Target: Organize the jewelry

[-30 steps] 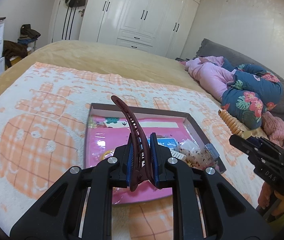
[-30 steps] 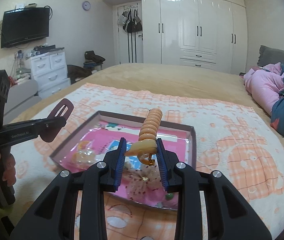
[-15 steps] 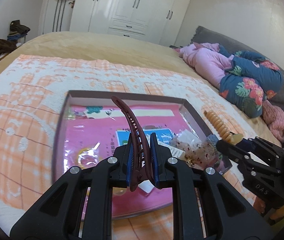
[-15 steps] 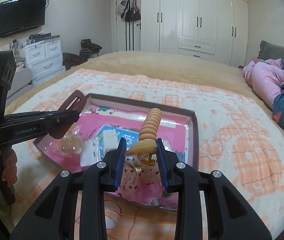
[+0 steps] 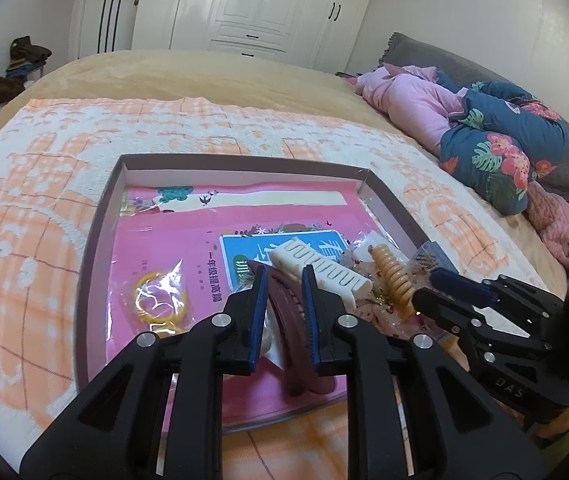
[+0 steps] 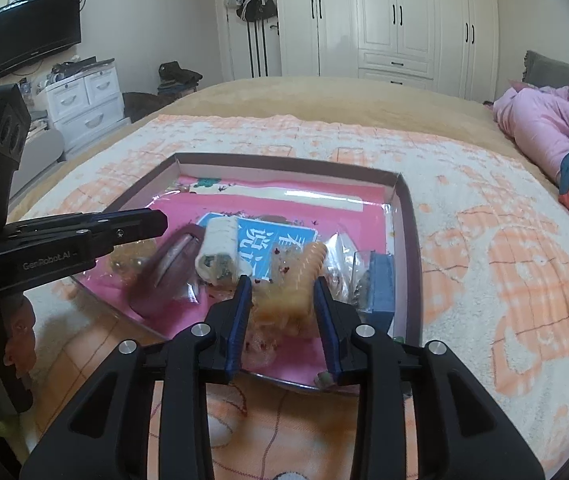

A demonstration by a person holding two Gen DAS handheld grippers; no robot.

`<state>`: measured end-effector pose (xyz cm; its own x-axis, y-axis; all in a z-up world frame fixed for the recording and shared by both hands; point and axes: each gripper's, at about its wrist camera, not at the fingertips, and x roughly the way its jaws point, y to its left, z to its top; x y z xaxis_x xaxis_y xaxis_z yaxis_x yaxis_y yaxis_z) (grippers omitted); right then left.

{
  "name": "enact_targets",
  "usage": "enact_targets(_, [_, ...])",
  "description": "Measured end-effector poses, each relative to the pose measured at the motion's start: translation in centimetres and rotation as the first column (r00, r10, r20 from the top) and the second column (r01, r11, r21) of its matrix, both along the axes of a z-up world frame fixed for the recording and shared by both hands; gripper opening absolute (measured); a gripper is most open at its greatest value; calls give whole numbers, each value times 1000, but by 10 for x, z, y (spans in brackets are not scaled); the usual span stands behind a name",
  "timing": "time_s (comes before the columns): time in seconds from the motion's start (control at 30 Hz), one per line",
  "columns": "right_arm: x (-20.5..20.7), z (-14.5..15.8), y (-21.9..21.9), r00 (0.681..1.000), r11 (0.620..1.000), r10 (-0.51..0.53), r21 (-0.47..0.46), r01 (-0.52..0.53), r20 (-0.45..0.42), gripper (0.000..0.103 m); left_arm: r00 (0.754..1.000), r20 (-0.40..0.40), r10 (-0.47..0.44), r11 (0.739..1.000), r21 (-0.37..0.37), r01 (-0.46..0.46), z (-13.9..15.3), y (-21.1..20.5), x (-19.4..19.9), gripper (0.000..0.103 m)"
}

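A shallow brown-rimmed box with a pink book under film lies on the bed. My left gripper hovers over its near side with jaws opening. A maroon hair clip lies loose between them on the box floor. My right gripper is also opening. An orange spiral clip, blurred, drops between its fingers onto bagged trinkets. A white comb clip rests between the two.
A bagged yellow ring and a small blue case also sit in the box. An orange-and-white blanket surrounds it. Pink and floral bedding is piled at the right; white drawers stand beyond the bed's left side.
Both grippers sank toward the box and their jaws parted. The maroon clip fell from upright to lying flat, and the orange spiral clip slipped down out of the right grip.
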<state>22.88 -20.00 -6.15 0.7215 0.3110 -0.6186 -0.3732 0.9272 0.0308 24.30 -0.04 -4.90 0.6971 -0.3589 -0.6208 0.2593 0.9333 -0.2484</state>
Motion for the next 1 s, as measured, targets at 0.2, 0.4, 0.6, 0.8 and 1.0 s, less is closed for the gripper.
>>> enact_targets(0.2, [-29, 20, -9, 997, 1000, -1, 27, -1, 79, 50, 999, 32, 16, 1000, -6, -16, 11, 3, -21, 32])
enact_targets(0.4, [-58, 45, -23, 984, 998, -31, 58, 21, 175, 75, 996, 73, 54, 998, -22, -53, 26, 14, -50, 51])
enact_targets(0.6, [-79, 58, -29, 976, 997, -43, 71, 29, 213, 89, 988, 131, 88, 996, -37, -83, 41, 17, -85, 65])
enact_targets(0.8, [-102, 64, -34, 964, 997, -64, 59, 51, 259, 96, 981, 169, 98, 995, -37, -93, 49, 18, -111, 87])
enact_targets(1.0, [-117, 66, -39, 952, 996, -83, 66, 66, 295, 97, 976, 185, 118, 993, -30, -114, 50, 21, -130, 92])
